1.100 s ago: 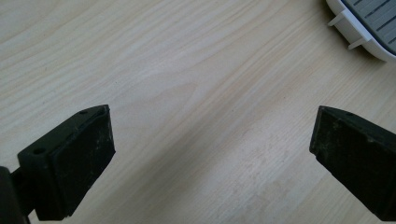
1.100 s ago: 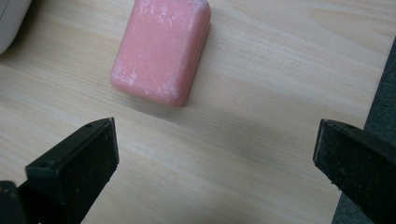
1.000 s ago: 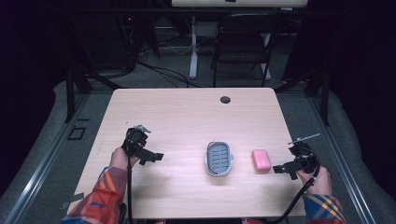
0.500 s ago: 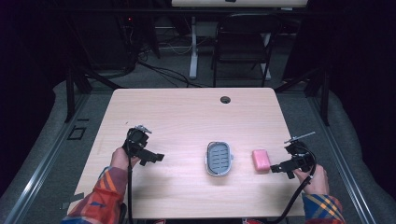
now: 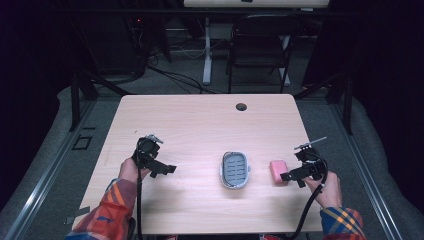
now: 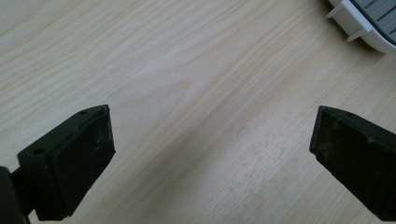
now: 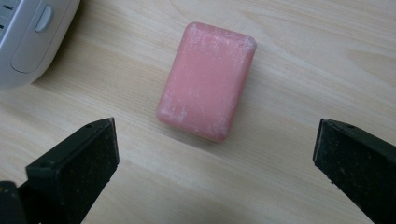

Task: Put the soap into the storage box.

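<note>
A pink bar of soap lies flat on the wooden table, just right of a white oval soap dish with a grey ribbed inside. My right gripper is open, its tips close to the soap's right side. In the right gripper view the soap lies on the wood ahead of the wide-apart jaws, with the dish's corner at the upper left. My left gripper is open over bare table, left of the dish. The left gripper view has the dish's edge at the top right.
A round cable hole sits near the table's far edge. Beyond the table stand a dark chair and a white desk leg on grey floor with cables. Bare wood spreads across the far half of the table.
My right gripper has moved slightly left, toward the soap. The left gripper has stayed where it was.
</note>
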